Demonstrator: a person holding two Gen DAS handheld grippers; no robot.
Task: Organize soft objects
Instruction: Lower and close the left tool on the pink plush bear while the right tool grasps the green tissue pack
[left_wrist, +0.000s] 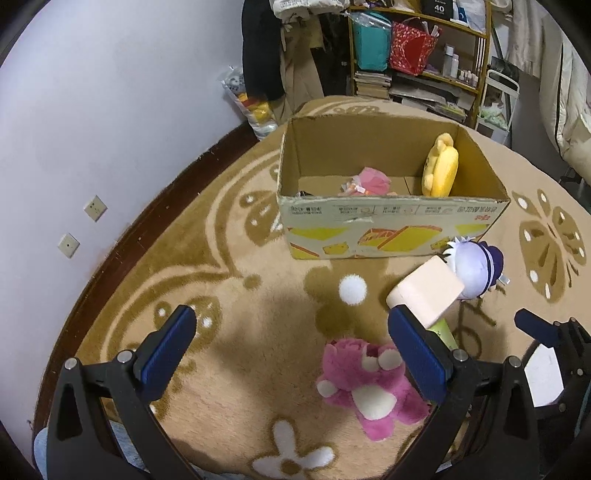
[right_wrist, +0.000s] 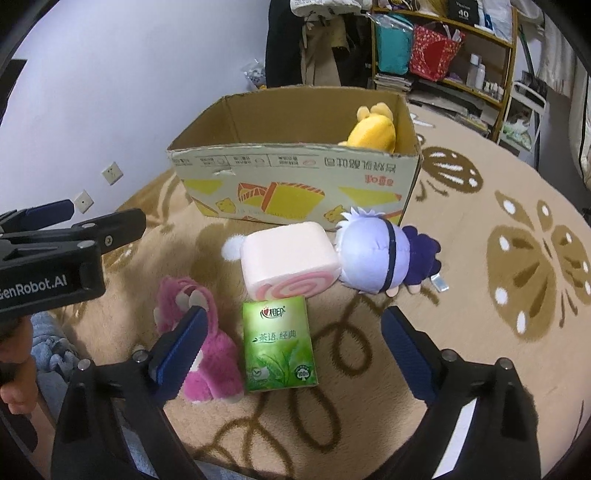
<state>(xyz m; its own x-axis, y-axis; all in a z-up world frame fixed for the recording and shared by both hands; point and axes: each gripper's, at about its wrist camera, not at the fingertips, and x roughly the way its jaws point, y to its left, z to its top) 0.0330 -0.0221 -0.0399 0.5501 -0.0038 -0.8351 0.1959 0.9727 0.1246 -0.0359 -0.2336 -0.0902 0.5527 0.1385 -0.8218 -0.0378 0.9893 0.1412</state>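
Observation:
An open cardboard box (left_wrist: 388, 225) (right_wrist: 295, 177) stands on the rug and holds a yellow plush (left_wrist: 441, 166) (right_wrist: 371, 131) and a small pink toy (left_wrist: 369, 181). In front of it lie a pink roll-cake cushion (left_wrist: 426, 290) (right_wrist: 290, 258), a purple-and-white doll (left_wrist: 476, 269) (right_wrist: 376, 254), a green tissue pack (right_wrist: 279, 349) and a pink bear (left_wrist: 369, 387) (right_wrist: 201, 339). My left gripper (left_wrist: 295, 350) is open and empty above the rug, left of the bear. My right gripper (right_wrist: 291, 350) is open, its fingers on either side of the tissue pack.
A beige patterned rug (left_wrist: 221, 295) (right_wrist: 498, 332) covers the floor. A white wall (left_wrist: 92, 129) with sockets is at the left. Cluttered shelves (left_wrist: 424, 55) (right_wrist: 461, 48) stand behind the box. The other gripper shows at the edge of each view.

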